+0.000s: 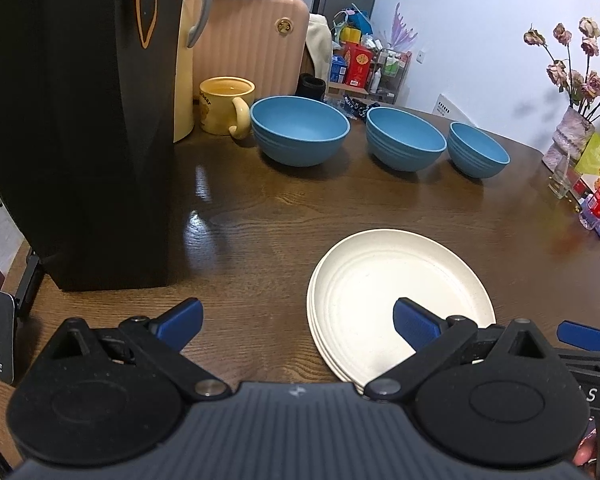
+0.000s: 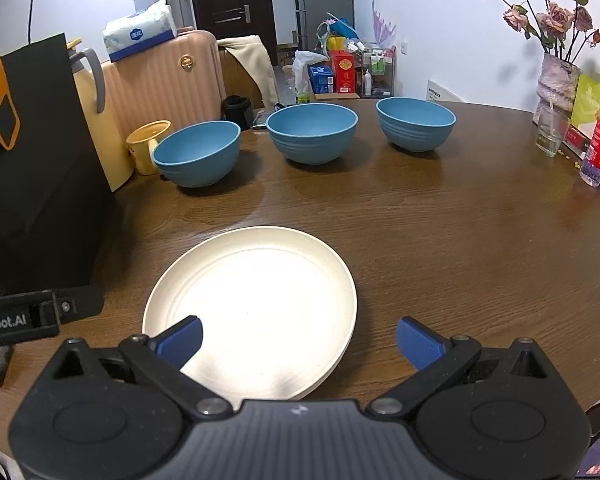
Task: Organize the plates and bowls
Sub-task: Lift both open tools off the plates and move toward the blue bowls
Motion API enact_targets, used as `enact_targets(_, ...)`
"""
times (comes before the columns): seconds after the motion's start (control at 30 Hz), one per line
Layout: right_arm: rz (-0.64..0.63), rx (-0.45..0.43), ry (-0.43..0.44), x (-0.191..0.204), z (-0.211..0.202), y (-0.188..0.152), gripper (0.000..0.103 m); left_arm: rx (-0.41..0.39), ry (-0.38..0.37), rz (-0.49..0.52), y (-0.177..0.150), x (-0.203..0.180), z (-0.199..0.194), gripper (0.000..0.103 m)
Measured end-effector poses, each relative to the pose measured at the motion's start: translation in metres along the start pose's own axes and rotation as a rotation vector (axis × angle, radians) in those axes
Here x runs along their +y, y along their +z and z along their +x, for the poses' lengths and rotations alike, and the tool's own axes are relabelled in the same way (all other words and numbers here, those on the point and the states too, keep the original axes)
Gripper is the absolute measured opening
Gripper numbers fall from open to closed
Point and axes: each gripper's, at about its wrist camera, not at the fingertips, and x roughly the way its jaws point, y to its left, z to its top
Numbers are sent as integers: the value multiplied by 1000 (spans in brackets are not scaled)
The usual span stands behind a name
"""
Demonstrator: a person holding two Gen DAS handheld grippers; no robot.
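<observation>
Jaws on both grippers were spread wide, nothing pinched. L gripper point(image 1: 298, 320) sat low over the near edge of the table point(image 1: 260, 208); its right finger point(image 1: 418, 324) overlapped the near-left part of the plate stack point(image 1: 400, 300), w/ the left finger over bare wood. Contact w/ plate: couldn't tell. Stack showed several rims, cream, lying flat near the near edge.

R gripper point(image 2: 298, 338) was also at the near edge, w/ the plate stack point(image 2: 256, 304) straight ahead. Left finger point(image 2: 182, 340) overlapped the stack's near-left part; right finger point(image 2: 418, 342) was just off the stack's right rim, over the table point(image 2: 460, 240). So the stack lay mostly left of the gap's centre, not between the pads.

3 blue bowls stood in a row toward the far edge, apart from each other, upright: left bowl point(image 2: 198, 152), mid bowl point(image 2: 312, 132), right bowl point(image 2: 416, 122). All well apart from the plates.

Yellow mug point(image 2: 146, 144) was just beside the left bowl, black paper bag point(image 2: 32, 168) along the left edge.
</observation>
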Motion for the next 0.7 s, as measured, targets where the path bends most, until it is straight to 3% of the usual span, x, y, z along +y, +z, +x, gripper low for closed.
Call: enact_targets(0.7, 71, 19, 7, -5, -11, 37, 103, -6, -64, -9, 28, -15, -14, 103)
